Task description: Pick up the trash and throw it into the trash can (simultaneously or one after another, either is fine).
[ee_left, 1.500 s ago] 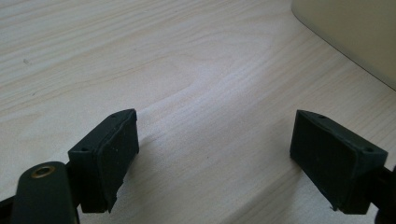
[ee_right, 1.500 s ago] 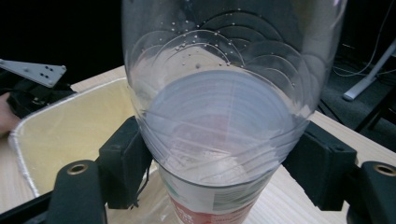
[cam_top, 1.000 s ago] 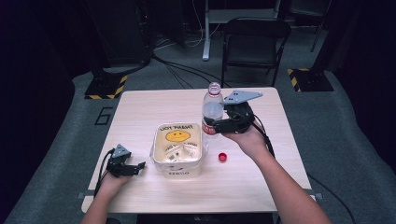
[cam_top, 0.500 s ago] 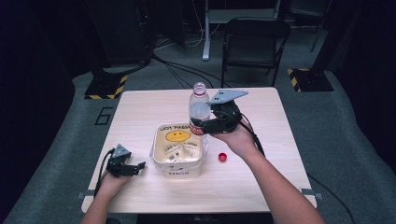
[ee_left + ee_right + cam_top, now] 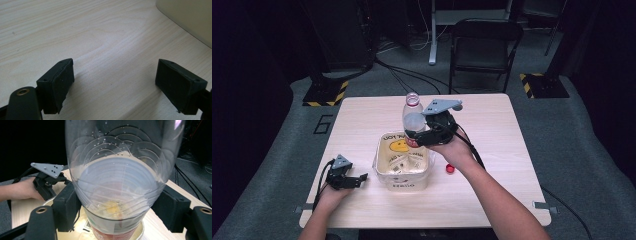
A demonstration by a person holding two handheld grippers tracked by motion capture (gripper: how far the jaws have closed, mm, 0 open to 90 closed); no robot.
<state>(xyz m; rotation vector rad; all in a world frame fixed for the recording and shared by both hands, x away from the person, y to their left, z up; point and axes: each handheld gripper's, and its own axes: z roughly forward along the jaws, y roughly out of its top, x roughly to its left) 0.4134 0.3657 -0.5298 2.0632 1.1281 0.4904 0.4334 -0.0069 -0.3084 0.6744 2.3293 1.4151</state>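
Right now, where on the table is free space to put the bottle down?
The far right of the table, beyond the right gripper, is bare. So is the far left corner, behind the tub. The near right edge, past the red cap, is free too. The middle is crowded: the bottle hangs over the tub, and the left gripper rests near its left.

Numeral "6" marked on grey floor (image 5: pixel 277 130) left of worktop (image 5: pixel 512 150); print on container (image 5: pixel 403 162) and bottle (image 5: pixel 412 120) label too blurred to be read

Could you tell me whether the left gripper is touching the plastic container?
Apart: the high view shows bare table between the left gripper and the container.
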